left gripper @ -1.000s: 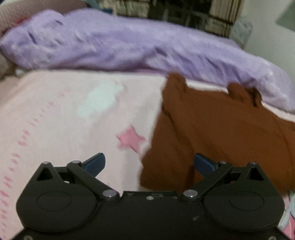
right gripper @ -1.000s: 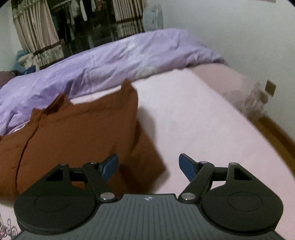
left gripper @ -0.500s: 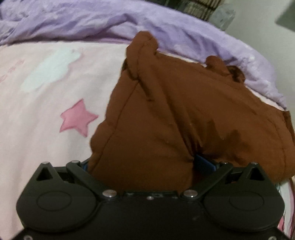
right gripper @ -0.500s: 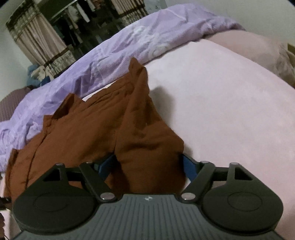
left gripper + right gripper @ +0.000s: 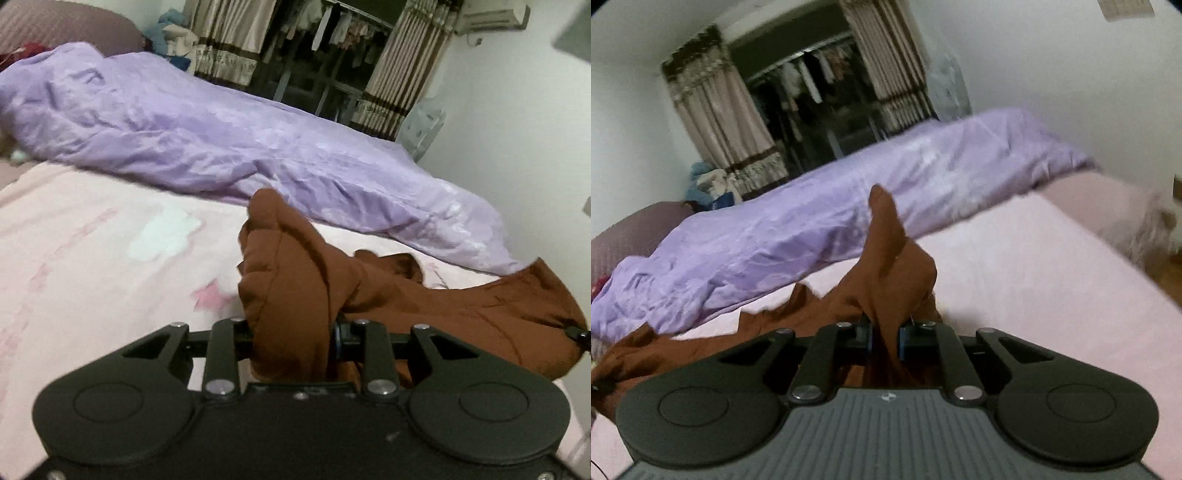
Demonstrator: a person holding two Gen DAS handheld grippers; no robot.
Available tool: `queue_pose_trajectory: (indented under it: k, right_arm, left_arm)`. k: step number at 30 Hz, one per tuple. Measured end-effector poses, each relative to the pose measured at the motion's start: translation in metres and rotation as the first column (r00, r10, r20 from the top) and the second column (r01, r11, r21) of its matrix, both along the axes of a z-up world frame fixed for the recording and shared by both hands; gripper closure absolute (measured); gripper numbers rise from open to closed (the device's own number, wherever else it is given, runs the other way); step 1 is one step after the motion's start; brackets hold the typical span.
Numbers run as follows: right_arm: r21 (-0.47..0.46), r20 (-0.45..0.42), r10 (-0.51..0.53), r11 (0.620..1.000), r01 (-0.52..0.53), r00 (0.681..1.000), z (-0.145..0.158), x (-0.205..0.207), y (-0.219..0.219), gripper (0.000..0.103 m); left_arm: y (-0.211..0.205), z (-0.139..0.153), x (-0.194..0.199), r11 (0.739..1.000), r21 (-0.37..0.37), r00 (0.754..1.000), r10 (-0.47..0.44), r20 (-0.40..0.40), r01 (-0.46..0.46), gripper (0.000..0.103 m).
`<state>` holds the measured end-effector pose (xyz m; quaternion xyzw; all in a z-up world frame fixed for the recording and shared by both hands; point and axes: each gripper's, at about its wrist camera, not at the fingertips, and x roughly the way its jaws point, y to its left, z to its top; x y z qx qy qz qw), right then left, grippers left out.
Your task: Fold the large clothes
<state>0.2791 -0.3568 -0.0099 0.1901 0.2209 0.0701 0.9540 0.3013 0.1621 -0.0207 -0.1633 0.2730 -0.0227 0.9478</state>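
Note:
A large brown garment (image 5: 461,314) lies on the pink bed sheet (image 5: 92,258). My left gripper (image 5: 291,338) is shut on a bunched corner of it, and the cloth stands up in a thick fold above the jaws. My right gripper (image 5: 884,338) is shut on another corner of the brown garment (image 5: 886,266), which rises in a peak above the jaws. The rest of the garment trails to the left in the right wrist view. Both held corners are lifted off the sheet.
A rumpled purple duvet (image 5: 221,147) lies along the far side of the bed, also in the right wrist view (image 5: 849,206). Behind it are curtains (image 5: 716,122) and a clothes rack (image 5: 332,44). The bed's right edge (image 5: 1126,266) drops to a wooden floor.
Both grippers went from open over the flat garment to shut on its corners. They then lifted the corners, so the views tilted up to show the room.

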Motion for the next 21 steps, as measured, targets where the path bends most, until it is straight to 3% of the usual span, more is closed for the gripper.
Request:
queue_pose_trajectory:
  k: [2, 4, 8, 10, 12, 13, 14, 15, 17, 19, 21]
  right_arm:
    - [0.027, -0.009, 0.028, 0.999, -0.028, 1.0, -0.005, -0.024, 0.0, 0.09]
    - [0.042, -0.067, 0.065, 0.997, -0.062, 0.996, -0.026, -0.038, 0.002, 0.09]
    - [0.031, -0.258, 0.044, 0.999, -0.037, 0.965, -0.093, -0.024, 0.007, 0.089]
    - [0.104, -0.281, 0.051, 0.994, -0.022, 0.958, -0.121, -0.018, -0.002, 0.086]
    - [0.172, -0.277, 0.045, 0.985, 0.004, 0.96, -0.123, -0.021, -0.012, 0.081]
    - [0.153, -0.278, 0.035, 0.988, 0.009, 0.96, -0.119, -0.023, -0.011, 0.077]
    - [0.118, -0.278, 0.014, 0.993, 0.02, 0.96, -0.114, -0.025, -0.01, 0.067]
    - [0.059, -0.279, -0.017, 0.998, 0.035, 0.96, -0.107, -0.028, -0.007, 0.052]
    - [-0.091, -0.255, -0.103, 0.992, 0.082, 0.962, -0.092, -0.037, 0.005, 0.043]
    - [-0.229, -0.177, -0.19, 0.962, 0.147, 0.966, -0.073, -0.051, 0.017, 0.038]
    - [-0.311, -0.086, -0.249, 0.926, 0.212, 0.965, -0.057, -0.056, 0.031, 0.031]
  left_arm:
    - [0.005, -0.004, -0.041, 1.0, 0.016, 1.0, -0.004, -0.03, 0.005, 0.071]
    - [0.012, -0.023, -0.071, 1.0, 0.021, 0.994, 0.009, -0.11, -0.007, 0.071]
    - [0.018, -0.097, -0.086, 0.999, -0.03, 0.958, 0.035, -0.284, -0.046, 0.064]
    - [0.019, -0.116, -0.092, 0.995, -0.066, 0.962, 0.05, -0.267, -0.07, 0.059]
    - [0.019, -0.11, -0.097, 0.995, -0.062, 0.967, 0.056, -0.247, -0.074, 0.051]
    - [0.015, -0.104, -0.099, 0.998, -0.014, 0.97, 0.062, -0.235, -0.067, 0.045]
    - [0.014, -0.101, -0.104, 0.997, 0.038, 0.971, 0.075, -0.227, -0.068, 0.033]
    - [0.01, -0.094, -0.105, 0.991, 0.11, 0.972, 0.096, -0.214, -0.073, 0.028]
    - [0.005, -0.074, -0.107, 0.97, 0.226, 0.976, 0.135, -0.168, -0.095, 0.02]
    - [0.004, -0.053, -0.112, 0.956, 0.264, 0.983, 0.159, -0.088, -0.131, 0.003]
    - [0.007, -0.039, -0.116, 0.956, 0.252, 0.987, 0.159, -0.006, -0.152, 0.0]
